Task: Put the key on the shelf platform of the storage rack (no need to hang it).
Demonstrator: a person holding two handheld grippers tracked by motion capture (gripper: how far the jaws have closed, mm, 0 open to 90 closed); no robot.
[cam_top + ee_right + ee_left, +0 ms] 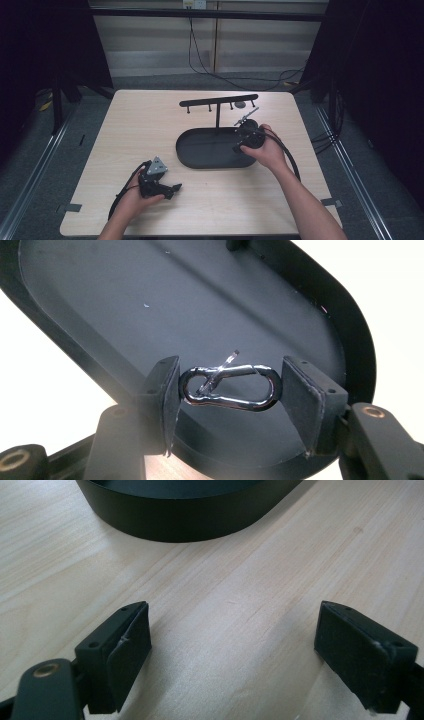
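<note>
light wood desk (150, 125), item list at this moment.

black oval tray (200, 150) near desk centre, shallow wall, bare matte floor. black t-shaped stand (218, 101) rising from tray's far edge, crossbar with short pegs hanging beneath; pegs bare as far as visible.

silver carabiner clip (229, 386), pear-shaped, spring gate pushed inward. lying lengthwise between jaws of right hand-held gripper (229, 387), one rounded end touching each pad, tray floor behind. clamped on clip, apparently lifted clear of tray, though contact with floor cannot be ruled out. right hand-held gripper in high view (248, 136) over tray's right end, just below stand's crossbar.

left hand-held gripper (232, 650) released, jaws wide apart, nothing between, bare desk beneath, tray wall ahead. in high view (161, 185) resting low on desk, well apart from tray.

likely step: clip to a peg on crossbar, judged from layout only. handling notes: end-to-end grip on rounded metal, prone to pivot or squirt out; steady squeeze, no twisting. clip loop to be presented square to peg, slid on from peg tip, released only once weight hangs. left hand-held gripper free to brace tray should stand rock.
</note>
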